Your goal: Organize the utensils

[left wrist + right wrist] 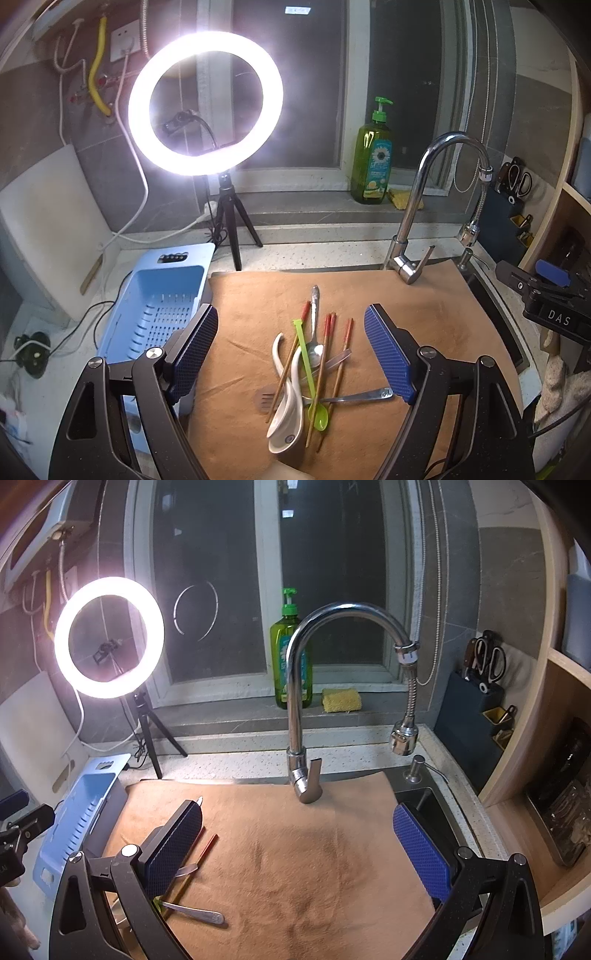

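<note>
white letters "das" stand on the black body of the right gripper (554,295) where it shows at the right edge of the left wrist view. the green dish soap bottle (372,162) on the window ledge carries a blue label with a sunflower picture and print too small to read. in the right wrist view the same label is half hidden behind the faucet (295,701) and cannot be read either.

Utensil pile (192,893) mostly behind right claw (297,853)
</note>
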